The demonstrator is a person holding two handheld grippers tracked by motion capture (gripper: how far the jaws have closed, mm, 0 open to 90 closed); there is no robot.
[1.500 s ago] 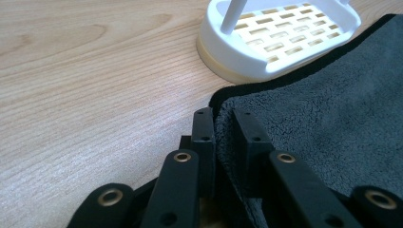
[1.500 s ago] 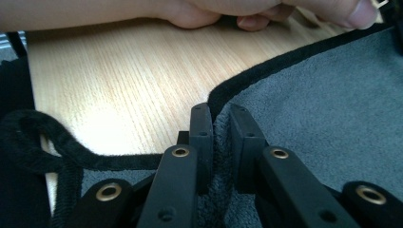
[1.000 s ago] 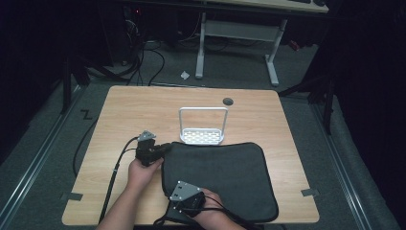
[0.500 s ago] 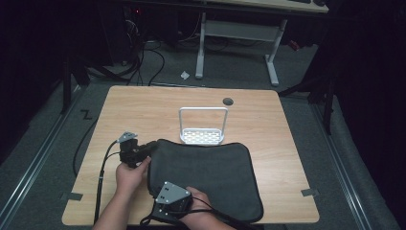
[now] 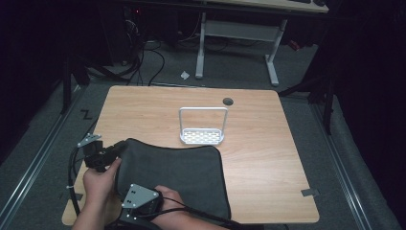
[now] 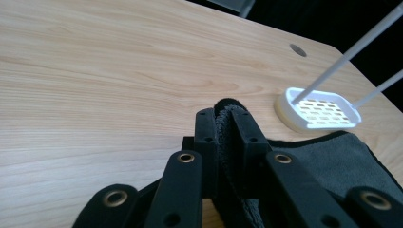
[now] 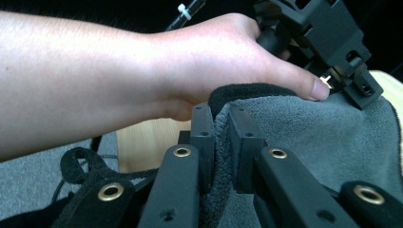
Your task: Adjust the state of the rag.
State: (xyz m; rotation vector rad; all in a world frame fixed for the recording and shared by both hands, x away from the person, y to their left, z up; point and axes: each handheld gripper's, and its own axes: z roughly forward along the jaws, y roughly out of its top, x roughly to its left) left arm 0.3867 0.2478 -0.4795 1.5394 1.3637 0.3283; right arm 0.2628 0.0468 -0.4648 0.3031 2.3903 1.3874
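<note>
cloth [image 5: 177, 175] pinched tight in both grippers, left [image 6: 224, 124], right [image 7: 219, 137]; risk: far edge drags rack [image 5: 202, 136] just beyond cloth, tipping it.

High view overhead, facing forward-down – 2 gripper views close, sharing cloth [image 6: 332, 161].

Probably lab (dim): cables [image 5: 143, 52], desk frame [image 5: 237, 33], carpet.

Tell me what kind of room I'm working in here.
Likely a lab or workshop recording bay: a lone wooden table on grey carpet, cables tangled behind it, and a desk frame in the dark background.
</note>
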